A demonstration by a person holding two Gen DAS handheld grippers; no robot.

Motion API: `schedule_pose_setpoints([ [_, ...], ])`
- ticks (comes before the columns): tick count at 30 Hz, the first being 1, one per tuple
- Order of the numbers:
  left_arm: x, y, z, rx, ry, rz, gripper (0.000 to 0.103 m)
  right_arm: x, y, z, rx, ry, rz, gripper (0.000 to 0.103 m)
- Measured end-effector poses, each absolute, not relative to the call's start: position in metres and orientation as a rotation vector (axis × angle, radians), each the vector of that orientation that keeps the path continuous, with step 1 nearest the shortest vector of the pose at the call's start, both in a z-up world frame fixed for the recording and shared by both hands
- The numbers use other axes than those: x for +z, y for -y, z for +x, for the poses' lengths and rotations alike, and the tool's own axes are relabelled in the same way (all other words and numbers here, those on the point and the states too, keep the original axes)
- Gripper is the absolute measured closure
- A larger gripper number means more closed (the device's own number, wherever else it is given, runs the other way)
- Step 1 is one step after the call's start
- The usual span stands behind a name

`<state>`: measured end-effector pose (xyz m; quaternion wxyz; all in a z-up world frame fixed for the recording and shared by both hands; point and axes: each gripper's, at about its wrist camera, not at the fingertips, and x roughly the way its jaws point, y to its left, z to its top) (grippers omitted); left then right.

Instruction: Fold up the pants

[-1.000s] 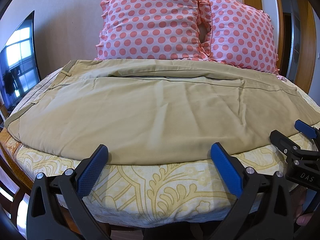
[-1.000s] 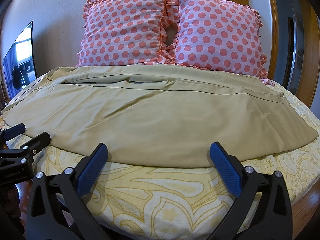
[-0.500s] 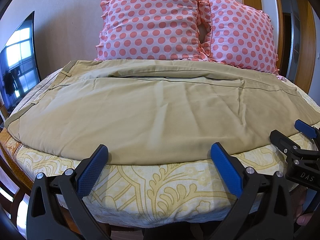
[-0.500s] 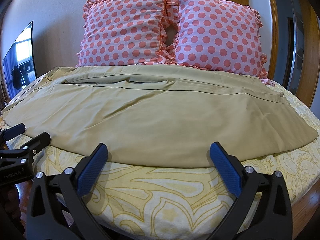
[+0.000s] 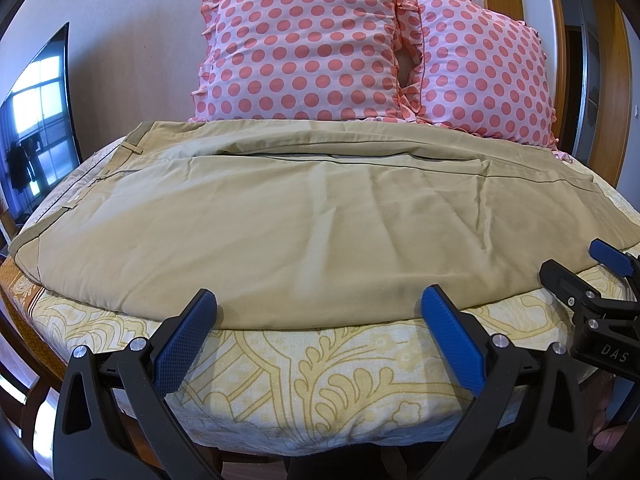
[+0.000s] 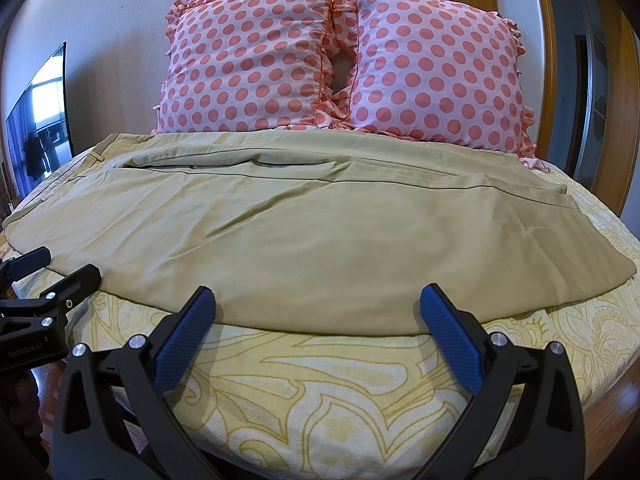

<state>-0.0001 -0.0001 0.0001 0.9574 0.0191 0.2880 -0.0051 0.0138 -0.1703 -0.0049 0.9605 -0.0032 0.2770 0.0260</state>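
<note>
The bed [image 5: 320, 372] with its yellow patterned cover takes up most of the room from where I stand, and the khaki pants [image 5: 304, 224] lie spread sideways across it, waistband off to the left, leg ends to the right, one leg already laid over the other lengthwise. Behind them two pink polka-dot pillows [image 6: 340, 60] lean on the wall. To my eye the crosswise fold has not begun: the left gripper [image 5: 316, 320] and the right gripper [image 6: 316, 318] both hang just short of the near edge of the cloth, jaws spread wide, nothing between them. Next, I'd guess, each must come down on an end or edge and pinch both layers together. The far leg's seam is half buried, the waistband's left end is hard to make out, and the pocket detail is too small to read.
</note>
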Motion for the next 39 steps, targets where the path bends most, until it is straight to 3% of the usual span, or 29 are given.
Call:
schedule_pose_setpoints([
  [35, 0.000, 0.000, 0.000, -0.013, -0.585, 0.042, 0.001, -0.005, 0.172, 0.012, 0.062, -0.553, -0.011, 0.002],
  [39, 0.014, -0.005, -0.002, -0.051, -0.606, 0.036, 0.001, 0.014, 0.186, 0.027, 0.125, -0.619, 0.013, 0.002],
])
